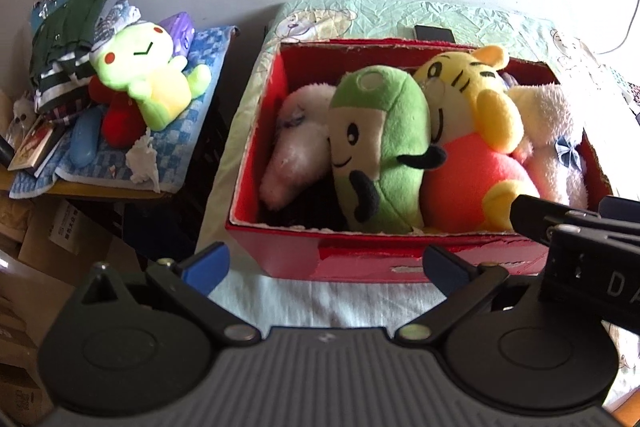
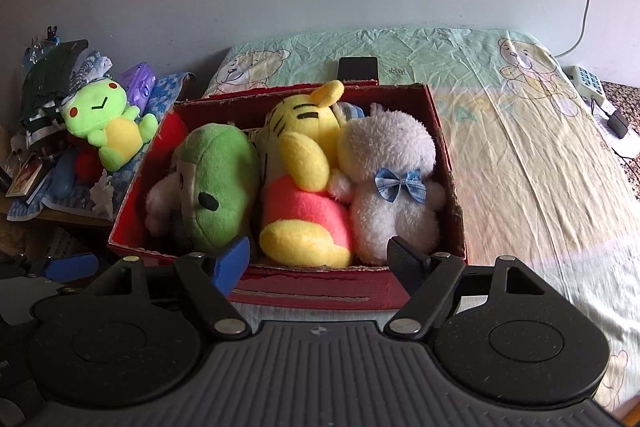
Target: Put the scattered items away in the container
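Both the left gripper (image 1: 326,263) and right gripper (image 2: 322,259), fingers spread wide and empty, face the red box (image 1: 360,259) on the bed, already packed with four plush toys; any withdrawal should avoid snagging its torn rim.

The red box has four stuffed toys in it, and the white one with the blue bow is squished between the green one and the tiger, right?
Not quite. The white toy with the blue bow sits at the right end of the red box, beside the tiger only, as the right wrist view shows.
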Tool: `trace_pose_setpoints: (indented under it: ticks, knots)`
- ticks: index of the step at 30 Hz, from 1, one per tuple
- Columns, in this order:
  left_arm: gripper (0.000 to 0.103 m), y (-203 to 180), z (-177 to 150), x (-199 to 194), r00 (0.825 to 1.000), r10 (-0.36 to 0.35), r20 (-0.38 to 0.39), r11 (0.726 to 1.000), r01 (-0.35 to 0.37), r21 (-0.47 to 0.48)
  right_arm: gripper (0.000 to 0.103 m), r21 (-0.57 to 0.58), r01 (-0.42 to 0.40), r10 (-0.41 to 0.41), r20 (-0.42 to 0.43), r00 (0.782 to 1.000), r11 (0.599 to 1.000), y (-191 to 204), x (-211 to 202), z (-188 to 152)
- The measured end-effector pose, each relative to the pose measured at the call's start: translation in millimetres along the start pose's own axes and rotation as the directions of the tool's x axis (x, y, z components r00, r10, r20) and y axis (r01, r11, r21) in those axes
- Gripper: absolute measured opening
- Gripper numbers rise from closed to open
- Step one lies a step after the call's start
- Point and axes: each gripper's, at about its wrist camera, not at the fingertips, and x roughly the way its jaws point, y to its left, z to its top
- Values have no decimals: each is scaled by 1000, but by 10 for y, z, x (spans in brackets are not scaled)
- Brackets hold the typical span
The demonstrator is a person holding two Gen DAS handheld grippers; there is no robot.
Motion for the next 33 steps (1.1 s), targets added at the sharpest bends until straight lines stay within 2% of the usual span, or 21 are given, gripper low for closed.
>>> trace_pose_setpoints:
  ticks: [9, 11, 14, 21, 25, 33]
  knots:
    - [103, 27, 244, 5, 1000, 25, 16, 1000, -25, 9, 80, 47, 48, -50, 49, 998, 998, -98, -13, 147]
    - [103, 29, 297, -1, 999, 26, 22, 1000, -26, 8, 86, 65, 56, -60, 63, 996, 996, -114, -26, 185]
    - [103, 2, 378, 32, 998, 63, 29, 998, -64, 28, 90, 60, 81, -86, 81, 993, 995, -111, -33, 241]
    - [103, 2, 525, 85, 997, 62, 44, 998, -63, 23, 91, 89, 53, -58, 56, 997, 995, -170, 10, 364]
    - [103, 8, 574, 159, 998, 53, 30, 999, -53, 12, 90, 74, 84, -86, 38, 996, 994, -170, 96, 395]
    - [103, 1, 576, 241, 999, 30, 30, 999, -31, 15, 89, 47, 85, -86, 16, 996, 995, -157, 196, 427]
